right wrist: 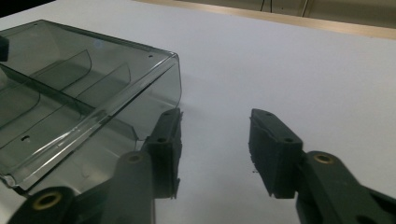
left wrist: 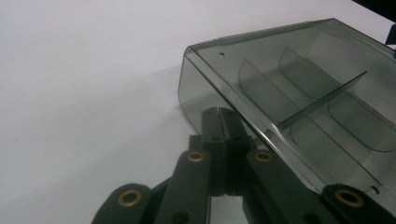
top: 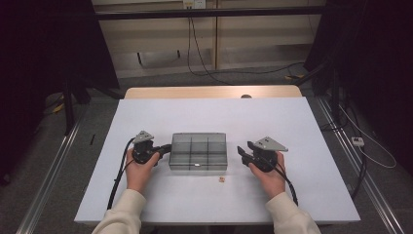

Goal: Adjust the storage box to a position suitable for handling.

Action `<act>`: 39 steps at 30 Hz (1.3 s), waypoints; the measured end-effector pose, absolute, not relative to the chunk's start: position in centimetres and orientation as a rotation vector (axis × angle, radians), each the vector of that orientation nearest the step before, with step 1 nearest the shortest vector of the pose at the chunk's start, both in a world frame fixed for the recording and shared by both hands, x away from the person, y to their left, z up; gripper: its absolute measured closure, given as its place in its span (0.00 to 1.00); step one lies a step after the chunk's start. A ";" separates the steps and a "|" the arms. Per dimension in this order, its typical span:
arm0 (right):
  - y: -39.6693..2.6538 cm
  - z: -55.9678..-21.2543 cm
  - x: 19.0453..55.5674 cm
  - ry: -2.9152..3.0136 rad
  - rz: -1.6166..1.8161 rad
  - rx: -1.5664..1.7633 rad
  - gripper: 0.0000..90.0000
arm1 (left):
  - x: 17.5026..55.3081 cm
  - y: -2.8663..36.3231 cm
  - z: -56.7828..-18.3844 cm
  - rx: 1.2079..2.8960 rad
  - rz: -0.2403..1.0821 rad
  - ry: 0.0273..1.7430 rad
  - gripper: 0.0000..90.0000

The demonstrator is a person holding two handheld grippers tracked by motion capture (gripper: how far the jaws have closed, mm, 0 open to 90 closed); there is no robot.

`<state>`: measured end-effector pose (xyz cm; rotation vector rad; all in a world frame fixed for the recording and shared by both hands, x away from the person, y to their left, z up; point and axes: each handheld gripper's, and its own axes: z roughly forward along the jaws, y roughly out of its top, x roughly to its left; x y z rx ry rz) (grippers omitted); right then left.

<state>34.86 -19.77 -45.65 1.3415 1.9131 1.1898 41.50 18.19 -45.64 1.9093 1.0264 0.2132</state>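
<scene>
Smoky divider box (top: 198,151) sits mid-worktop (top: 146,204) between our 2 grippers. Left gripper (left wrist: 222,114) has its fingers pressed together, holding nothing, at the box's left end. Right gripper (right wrist: 215,140), just right of the box, keeps its fingers apart around bare worktop.

A: The compartment box (top: 198,151) looks like smoky see-through plastic, glossy, with smooth walls and thin clear dividers inside.

B: And the table (top: 209,117) under it is a matt white sheet, smooth, with a pale wood edge (top: 213,92) at the far side.

A: The left gripper (left wrist: 219,114) is matt black plastic with brass-coloured rivets; the right gripper (right wrist: 215,149) looks the same, its pads faintly ribbed.

B: The sleeves (top: 287,217) look like soft cream cloth
</scene>
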 end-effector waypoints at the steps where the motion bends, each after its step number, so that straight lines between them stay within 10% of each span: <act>1: -19.7 -45.6 34.9 1.916 1.188 1.344 0.67 | 41.5 18.2 -45.6 1.909 0.213 1.026 1.00; 16: -18.8 -46.2 35.2 2.042 1.161 1.365 0.98 | 41.3 17.8 -45.8 1.911 0.182 1.011 1.00; 39: -18.4 -46.3 35.1 2.108 1.158 1.363 1.00 | 40.2 16.5 -45.6 1.964 0.154 0.959 1.00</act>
